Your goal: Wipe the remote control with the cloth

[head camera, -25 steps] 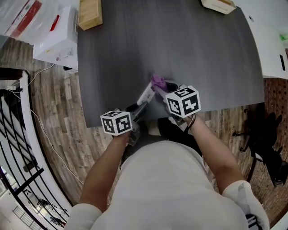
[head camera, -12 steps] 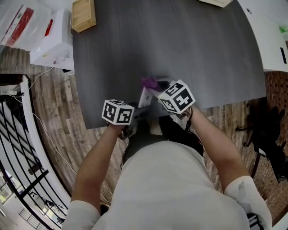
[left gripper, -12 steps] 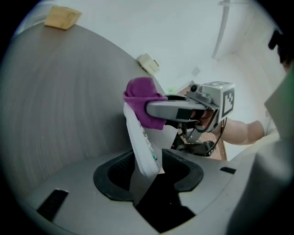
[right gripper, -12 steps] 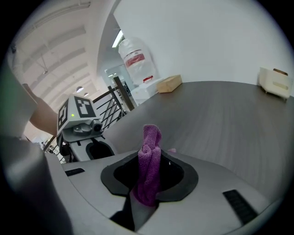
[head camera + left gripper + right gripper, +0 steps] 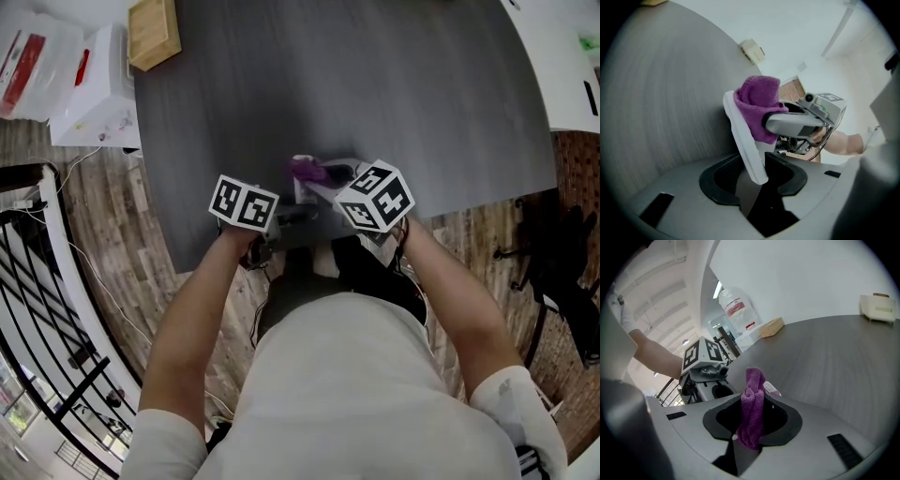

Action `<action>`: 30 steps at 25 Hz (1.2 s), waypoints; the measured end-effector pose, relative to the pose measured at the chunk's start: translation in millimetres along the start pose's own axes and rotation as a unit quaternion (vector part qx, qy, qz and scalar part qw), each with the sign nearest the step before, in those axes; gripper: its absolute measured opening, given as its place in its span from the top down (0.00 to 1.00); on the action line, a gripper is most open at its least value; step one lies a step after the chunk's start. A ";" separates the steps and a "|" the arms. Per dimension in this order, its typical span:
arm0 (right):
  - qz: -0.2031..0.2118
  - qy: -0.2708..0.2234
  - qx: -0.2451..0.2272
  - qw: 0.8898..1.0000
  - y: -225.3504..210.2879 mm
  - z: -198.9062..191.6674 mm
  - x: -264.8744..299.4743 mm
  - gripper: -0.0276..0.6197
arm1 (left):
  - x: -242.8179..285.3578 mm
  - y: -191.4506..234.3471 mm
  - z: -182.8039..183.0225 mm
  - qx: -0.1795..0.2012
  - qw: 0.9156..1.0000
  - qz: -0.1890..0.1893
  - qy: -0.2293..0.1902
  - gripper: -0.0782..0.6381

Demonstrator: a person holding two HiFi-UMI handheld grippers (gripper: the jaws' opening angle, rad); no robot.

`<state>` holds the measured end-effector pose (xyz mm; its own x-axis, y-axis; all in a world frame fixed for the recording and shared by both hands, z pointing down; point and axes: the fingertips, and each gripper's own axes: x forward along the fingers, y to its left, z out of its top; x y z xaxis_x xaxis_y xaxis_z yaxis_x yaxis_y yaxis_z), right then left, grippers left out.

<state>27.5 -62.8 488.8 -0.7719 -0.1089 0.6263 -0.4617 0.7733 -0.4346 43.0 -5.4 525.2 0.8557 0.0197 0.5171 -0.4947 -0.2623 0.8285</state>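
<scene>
The white remote control (image 5: 743, 136) stands on its long edge, tilted, over the dark grey table (image 5: 328, 84) near its front edge. Its near end lies between the jaws of my left gripper (image 5: 752, 176), with a dark gap beside it, so those jaws stand open. My right gripper (image 5: 752, 417) is shut on the purple cloth (image 5: 752, 411) and holds it against the remote's upper part (image 5: 759, 101). Only a sliver of the remote (image 5: 771, 389) shows behind the cloth there. From above, both grippers (image 5: 286, 214) (image 5: 323, 183) meet at the remote (image 5: 305, 192).
A wooden block (image 5: 153, 33) lies at the table's far left corner, with a white box (image 5: 94, 94) and a black railing beyond the left edge. A small cream object (image 5: 879, 307) sits far back on the table. The front edge runs just under the grippers.
My left gripper's jaws have let go of the remote and the gripper has shifted left. The remote has swung from a long diagonal to a short, steeper pose under the cloth.
</scene>
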 end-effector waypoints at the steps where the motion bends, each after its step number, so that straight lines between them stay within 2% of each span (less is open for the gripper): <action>1: 0.000 -0.002 0.006 1.000 -1.9 0.0 -1.4 0.80 | 1.7 -0.9 1.5 -0.006 1.000 -0.004 -0.001 0.67; 5: -0.002 -0.005 0.013 1.000 -7.2 0.4 -4.3 0.80 | 3.7 0.6 6.5 -0.042 0.999 -0.010 -0.023 0.70; 7: -0.010 -0.014 0.015 1.000 -11.2 2.4 -9.6 0.80 | 1.8 1.2 9.6 -0.072 0.996 -0.017 -0.053 0.72; 9: -0.032 -0.037 0.022 0.999 -17.7 8.2 -20.6 0.80 | -3.3 -0.1 15.4 -0.111 0.988 -0.034 -0.103 0.73; 10: -0.047 -0.052 0.029 0.997 -22.1 12.0 -27.1 0.80 | -7.4 -0.8 20.2 -0.134 0.981 -0.047 -0.135 0.74; 12: -0.083 -0.075 0.044 0.993 -32.9 16.7 -38.5 0.80 | -18.5 -0.5 33.4 -0.183 0.957 -0.075 -0.210 0.74; 15: -0.133 -0.077 0.062 0.986 -45.6 9.7 -46.4 0.80 | -36.5 -0.3 54.1 -0.252 0.904 -0.117 -0.324 0.74; 16: -0.139 -0.072 0.063 0.986 -45.2 5.5 -47.2 0.80 | -41.5 -0.2 59.7 -0.261 0.891 -0.124 -0.351 0.74; 17: -0.138 -0.067 0.060 0.986 -41.5 1.7 -47.7 0.80 | -45.8 -0.3 64.5 -0.266 0.880 -0.128 -0.372 0.74; 19: -0.122 -0.057 0.040 0.990 -25.6 -4.0 -48.6 0.80 | -53.0 -0.9 71.8 -0.268 0.867 -0.132 -0.399 0.74; 21: -0.104 -0.050 0.012 0.993 -5.7 -7.9 -49.8 0.80 | -60.5 0.4 76.1 -0.268 0.859 -0.132 -0.416 0.74; 23: -0.097 -0.048 0.005 0.994 7.0 -9.2 -49.9 0.80 | -70.4 4.3 79.3 -0.264 0.851 -0.126 -0.437 0.74; 24: -0.098 -0.050 0.018 0.994 8.1 -8.9 -49.1 0.80 | -75.4 5.7 81.3 -0.260 0.846 -0.125 -0.448 0.74; 26: -0.109 -0.061 0.076 0.989 1.3 -7.1 -47.2 0.80 | -81.0 5.3 85.1 -0.248 0.841 -0.122 -0.466 0.74; 28: -0.118 -0.077 0.136 0.981 -5.9 -2.7 -44.7 0.80 | -79.9 2.2 87.3 -0.235 0.842 -0.116 -0.472 0.74; 30: -0.112 -0.084 0.153 0.978 -2.6 3.6 -39.5 0.80 | -75.0 -0.7 87.7 -0.227 0.846 -0.109 -0.471 0.74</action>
<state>57.6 -62.8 462.8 -0.6853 -0.3759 0.6237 -0.7171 0.4976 -0.4880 -7.5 -91.3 467.0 0.5698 -0.8132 0.1184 -0.1350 0.0495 0.9896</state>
